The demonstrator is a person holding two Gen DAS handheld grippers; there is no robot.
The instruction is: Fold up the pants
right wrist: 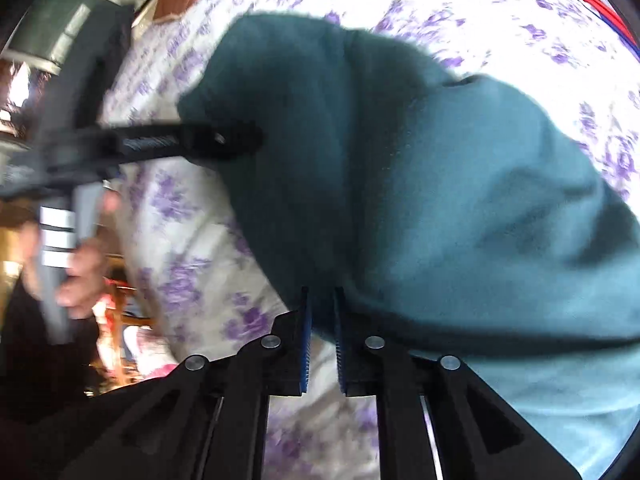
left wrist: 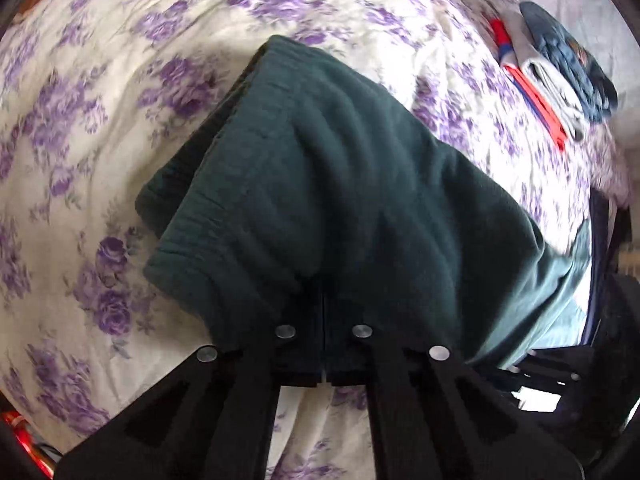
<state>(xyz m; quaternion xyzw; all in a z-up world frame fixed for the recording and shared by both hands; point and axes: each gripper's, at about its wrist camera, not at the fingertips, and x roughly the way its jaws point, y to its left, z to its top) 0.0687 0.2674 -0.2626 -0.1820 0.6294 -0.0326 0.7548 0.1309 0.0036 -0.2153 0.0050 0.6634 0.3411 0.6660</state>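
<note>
Dark green pants [left wrist: 340, 168] lie on a bedspread, their ribbed waistband [left wrist: 172, 216] at the left of the left wrist view. My left gripper [left wrist: 323, 304] is shut on the pants' near edge, and creases run out from its tips. In the right wrist view the same pants [right wrist: 460, 200] bulge up in a fold. There my right gripper [right wrist: 321, 312] is shut on the pants, with green cloth pinched between its blue pads [right wrist: 305, 344]. The left gripper [right wrist: 248, 140] reaches in from the left and bites the cloth's left edge.
The white bedspread with purple flowers [left wrist: 100, 160] fills both views. A pile of folded clothes [left wrist: 560, 72], grey, navy and red, lies at the far right. A person's hand [right wrist: 80, 280] holds the left gripper's handle beside the bed's edge.
</note>
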